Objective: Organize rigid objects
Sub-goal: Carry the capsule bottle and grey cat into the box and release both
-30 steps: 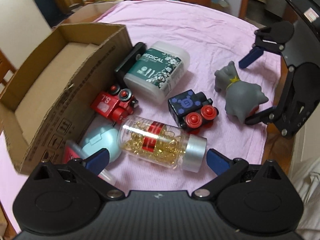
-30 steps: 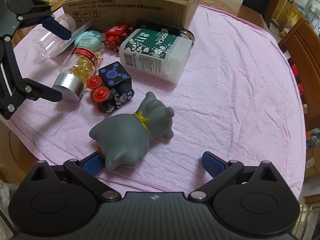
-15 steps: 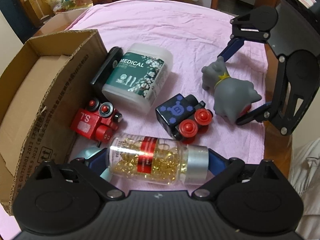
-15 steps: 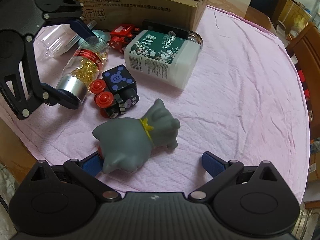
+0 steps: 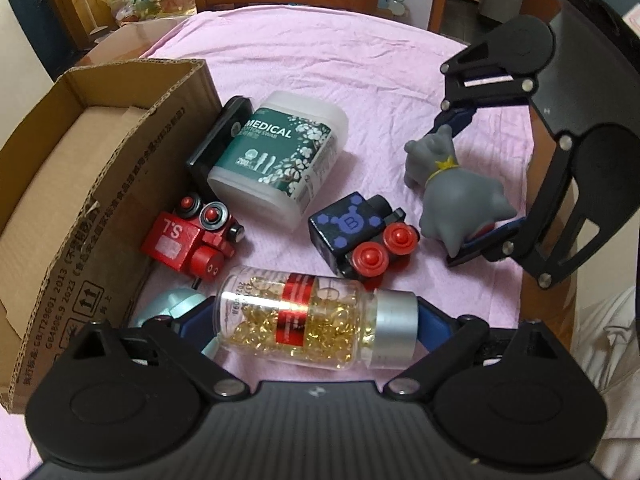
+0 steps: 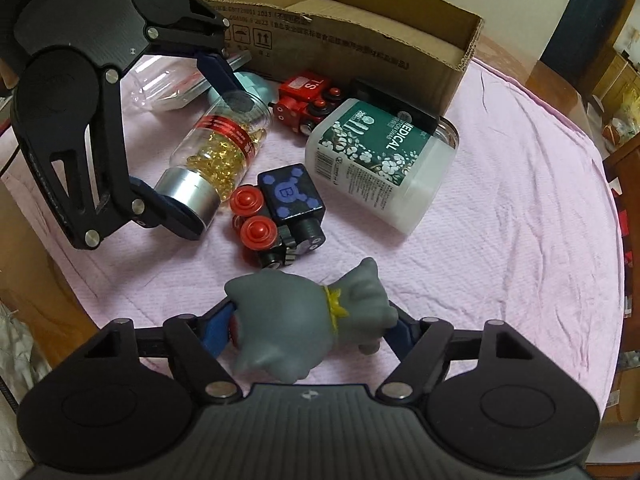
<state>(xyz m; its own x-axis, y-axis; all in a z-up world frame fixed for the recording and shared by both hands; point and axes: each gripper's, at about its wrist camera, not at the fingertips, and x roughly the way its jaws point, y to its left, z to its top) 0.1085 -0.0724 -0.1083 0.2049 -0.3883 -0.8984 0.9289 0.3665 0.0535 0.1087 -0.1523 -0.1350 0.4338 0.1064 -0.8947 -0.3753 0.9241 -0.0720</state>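
Left gripper is clamping the clear capsule bottle; right gripper is closing on the grey rubber toy, lying near the pink cloth's edge.

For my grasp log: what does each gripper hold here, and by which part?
Left gripper: capsule bottle, pads on its base and silver cap. Right gripper, jaws closing: grey toy animal, head and rear.
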